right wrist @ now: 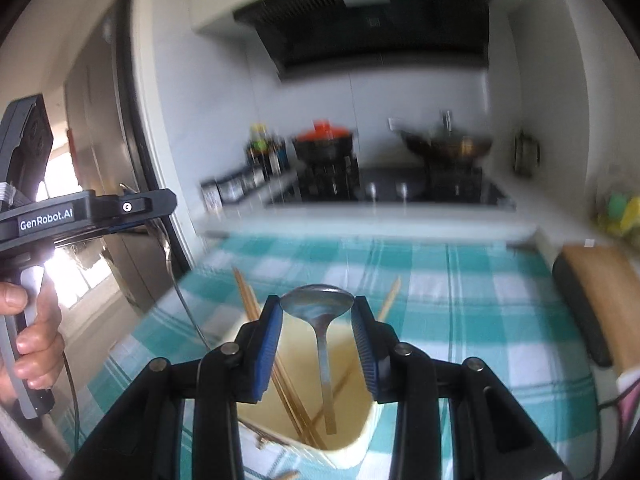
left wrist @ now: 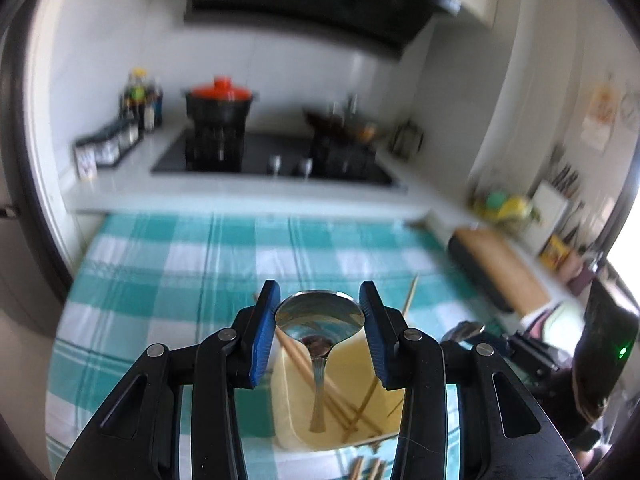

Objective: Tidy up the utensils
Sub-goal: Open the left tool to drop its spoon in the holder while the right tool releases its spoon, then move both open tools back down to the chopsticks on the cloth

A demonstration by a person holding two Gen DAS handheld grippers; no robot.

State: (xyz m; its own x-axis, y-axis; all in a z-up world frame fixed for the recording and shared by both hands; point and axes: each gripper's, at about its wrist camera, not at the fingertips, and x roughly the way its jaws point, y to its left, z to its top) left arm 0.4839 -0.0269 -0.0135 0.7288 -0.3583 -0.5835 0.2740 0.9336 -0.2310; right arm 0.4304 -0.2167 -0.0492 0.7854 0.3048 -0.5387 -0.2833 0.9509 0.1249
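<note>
We see both wrist views over a worktop (left wrist: 160, 264) with a teal-and-white checked cloth, background blurred.

Left tongs (left wrist: 319, 308): blue pads sit on either side of a metal spoon (left wrist: 320, 316), bowl up, handle hanging down into a cream holder (left wrist: 288, 412). The pads look to touch the bowl's edges, so we read them as pinching the spoon. The left-hand spoon (left wrist: 320, 316) is upright, its handle tip inside the holder among wooden chopsticks (left wrist: 304, 364) that lean crossed in it. More chopstick ends lie on the cloth just in front of the holder. The other gripper's body shows at the right edge.

Right tongs (right wrist: 317, 312): same picture, pads flank a second spoon (right wrist: 320, 308), bowl up between them, handle down inside the holder (right wrist: 356, 436). Contact at both edges looks likely; we read it as pinched. Chopsticks (right wrist: 288, 392) lean in the holder to the left of the handle, a few tips sticking up beyond its far rim. The left gripper body and the person's fingers (right wrist: 36, 344) show at the left edge.

Behind: black hob (left wrist: 276, 160), black pot with red lid (left wrist: 220, 100), wok (right wrist: 448, 146), sauce bottles (left wrist: 140, 96), wooden board (left wrist: 500, 268) at the worktop's right side.
</note>
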